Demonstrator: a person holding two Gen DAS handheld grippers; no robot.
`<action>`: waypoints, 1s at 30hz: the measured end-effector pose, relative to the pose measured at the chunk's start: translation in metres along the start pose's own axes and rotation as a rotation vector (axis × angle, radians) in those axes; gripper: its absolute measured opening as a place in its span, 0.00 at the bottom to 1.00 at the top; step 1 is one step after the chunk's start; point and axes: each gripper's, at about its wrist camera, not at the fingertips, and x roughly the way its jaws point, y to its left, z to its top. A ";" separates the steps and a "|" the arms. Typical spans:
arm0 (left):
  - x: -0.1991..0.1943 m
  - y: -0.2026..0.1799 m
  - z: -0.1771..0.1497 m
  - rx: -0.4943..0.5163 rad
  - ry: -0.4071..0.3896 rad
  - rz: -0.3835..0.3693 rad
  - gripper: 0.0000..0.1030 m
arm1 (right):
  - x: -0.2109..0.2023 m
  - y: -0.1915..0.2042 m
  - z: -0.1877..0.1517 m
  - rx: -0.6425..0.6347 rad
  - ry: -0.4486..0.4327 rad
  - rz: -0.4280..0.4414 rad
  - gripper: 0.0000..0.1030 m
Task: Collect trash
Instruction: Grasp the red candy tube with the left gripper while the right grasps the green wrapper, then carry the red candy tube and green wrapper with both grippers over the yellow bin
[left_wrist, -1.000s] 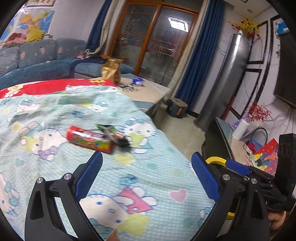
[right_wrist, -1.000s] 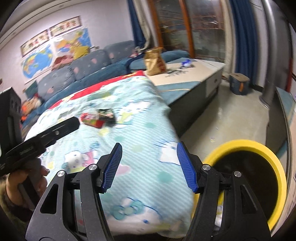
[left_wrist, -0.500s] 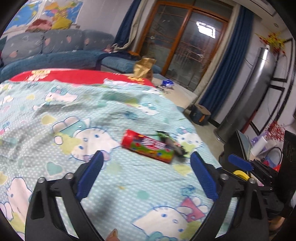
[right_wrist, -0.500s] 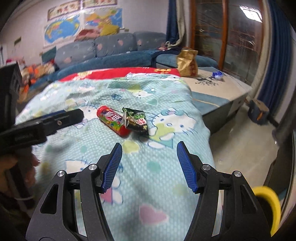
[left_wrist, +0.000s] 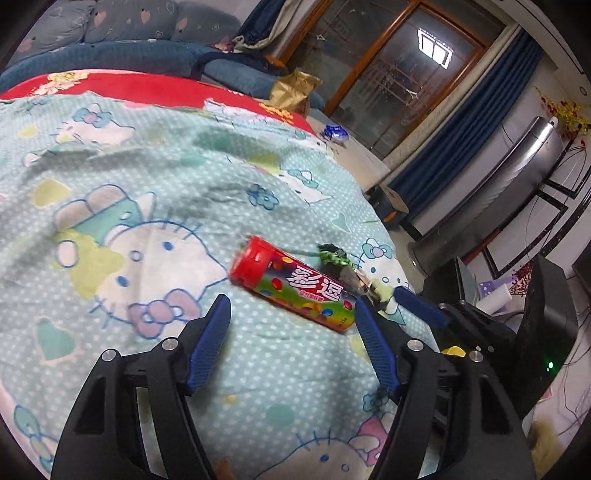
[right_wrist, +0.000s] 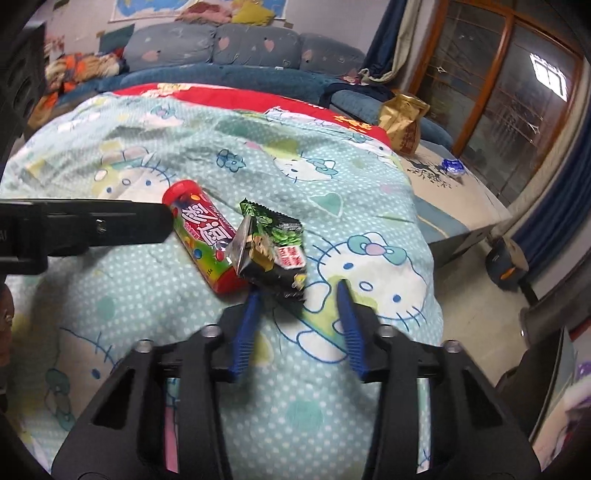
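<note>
At frame centre, the candy tube (left_wrist: 293, 290) touched the snack packet (right_wrist: 273, 251) on the bed (left_wrist: 110, 206) (2 items); both grippers' jaws had just been closing, gapped, gripping nothing.

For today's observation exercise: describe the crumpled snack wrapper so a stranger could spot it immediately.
Find the pale blue cartoon-cat bedspread. Near its middle lies a red-capped candy tube; the wrapper leans against it. Unlike the smooth tube, it is a flat, crinkled, dark green-and-black packet.

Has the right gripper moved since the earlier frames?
Yes. The right gripper has closed in on the black snack packet on the blanket, its jaws just closing, nothing gripped yet.
</note>
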 end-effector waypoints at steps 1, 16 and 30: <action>0.003 -0.001 0.000 0.000 0.004 0.001 0.64 | 0.001 0.000 0.000 0.001 0.002 0.010 0.13; 0.043 0.008 0.011 -0.193 0.026 -0.025 0.64 | -0.042 -0.033 -0.037 0.245 -0.092 0.141 0.11; 0.062 -0.040 0.007 -0.027 0.071 0.049 0.31 | -0.093 -0.039 -0.087 0.367 -0.143 0.133 0.11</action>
